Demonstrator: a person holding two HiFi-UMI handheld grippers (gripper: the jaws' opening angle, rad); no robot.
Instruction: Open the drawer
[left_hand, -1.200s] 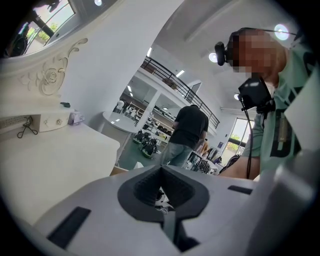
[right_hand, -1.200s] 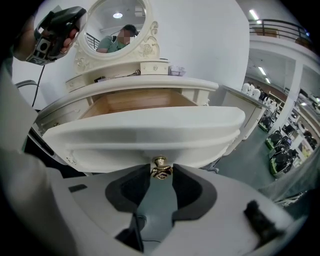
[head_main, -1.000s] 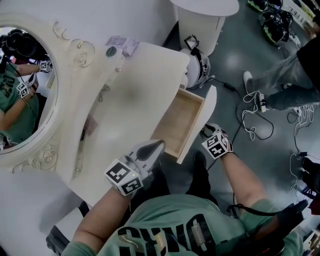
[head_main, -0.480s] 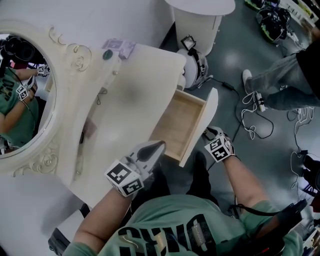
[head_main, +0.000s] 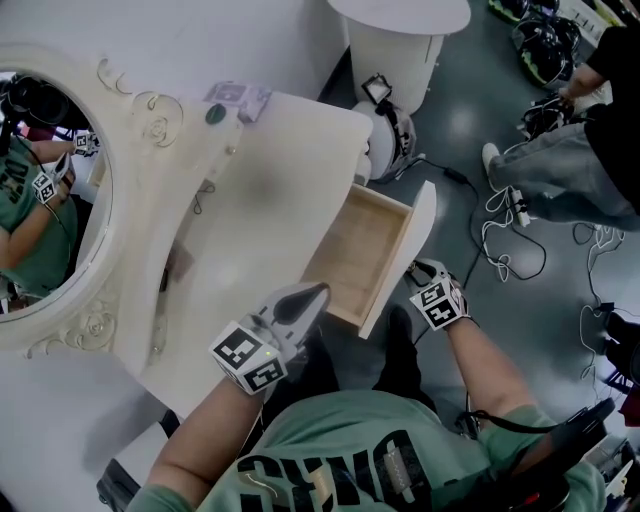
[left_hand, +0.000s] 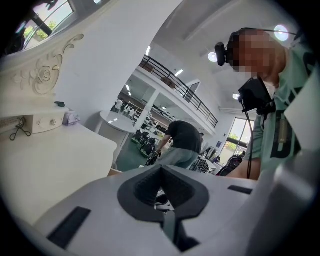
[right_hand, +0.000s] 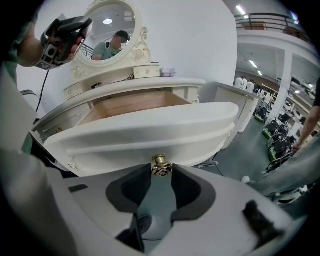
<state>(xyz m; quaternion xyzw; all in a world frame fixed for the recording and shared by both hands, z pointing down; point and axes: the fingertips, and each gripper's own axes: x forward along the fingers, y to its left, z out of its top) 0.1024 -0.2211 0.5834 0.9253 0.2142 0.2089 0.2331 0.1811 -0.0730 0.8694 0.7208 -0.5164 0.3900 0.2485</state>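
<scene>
The cream dressing table (head_main: 270, 180) has its drawer (head_main: 360, 250) pulled out, showing a bare wooden inside. My right gripper (head_main: 418, 268) is at the curved drawer front (right_hand: 150, 125). Its jaws have just been closing, and the small brass knob (right_hand: 160, 167) sits between the pad tips, touched on both sides by my right gripper (right_hand: 161, 175). My left gripper (head_main: 312, 293) hovers over the table's near edge beside the drawer, shut and holding nothing. In the left gripper view, my left gripper (left_hand: 161, 175) points across the tabletop towards the room.
An oval mirror (head_main: 40, 180) in a carved frame stands at the left. A small box (head_main: 240, 95) lies at the tabletop's far end. A round white table (head_main: 400, 30) stands beyond it. Cables (head_main: 510, 230) and a person's legs (head_main: 570, 170) are on the floor to the right.
The drawer and both grippers stay almost where they were. The person at the right has shifted, with an arm now in view at the upper right.
</scene>
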